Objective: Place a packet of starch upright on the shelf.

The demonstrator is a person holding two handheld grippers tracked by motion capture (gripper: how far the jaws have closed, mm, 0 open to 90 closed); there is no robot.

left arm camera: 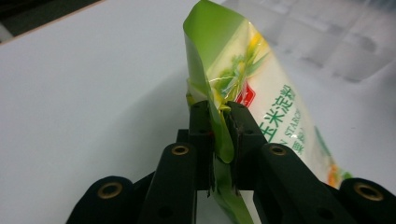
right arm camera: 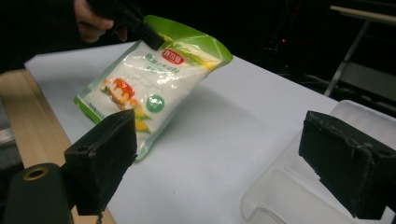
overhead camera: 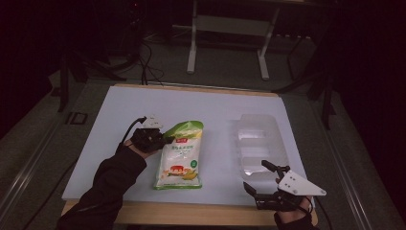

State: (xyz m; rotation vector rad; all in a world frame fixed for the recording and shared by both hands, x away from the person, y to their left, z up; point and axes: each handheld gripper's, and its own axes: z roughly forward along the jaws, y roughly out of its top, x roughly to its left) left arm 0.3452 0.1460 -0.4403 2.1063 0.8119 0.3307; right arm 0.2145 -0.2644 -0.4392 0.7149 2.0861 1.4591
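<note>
Our left hand-held gripper (left arm camera: 219, 135) has its jaws closed tight on the green upper edge of the starch bag (overhead camera: 181, 154), pinching only the thin film near one top corner. The bag lies about midway across the bench (overhead camera: 119, 115), toward its near edge, with the pinched end raised and the bottom seam resting on the white surface. Our right hand-held gripper (overhead camera: 261, 179) hangs wide open and empty at the near right corner, just before the near end of the clear plastic tray (overhead camera: 261, 139), which sits along the right edge.

We judge the step in hand to be lifting the bag toward that tray. To do it well, we should keep the pinch firm, since the film could slip under the powder's weight. We should raise the bag steadily until the bottom clears the bench, and bring the free gripper under the sagging lower half before carrying it across.
</note>
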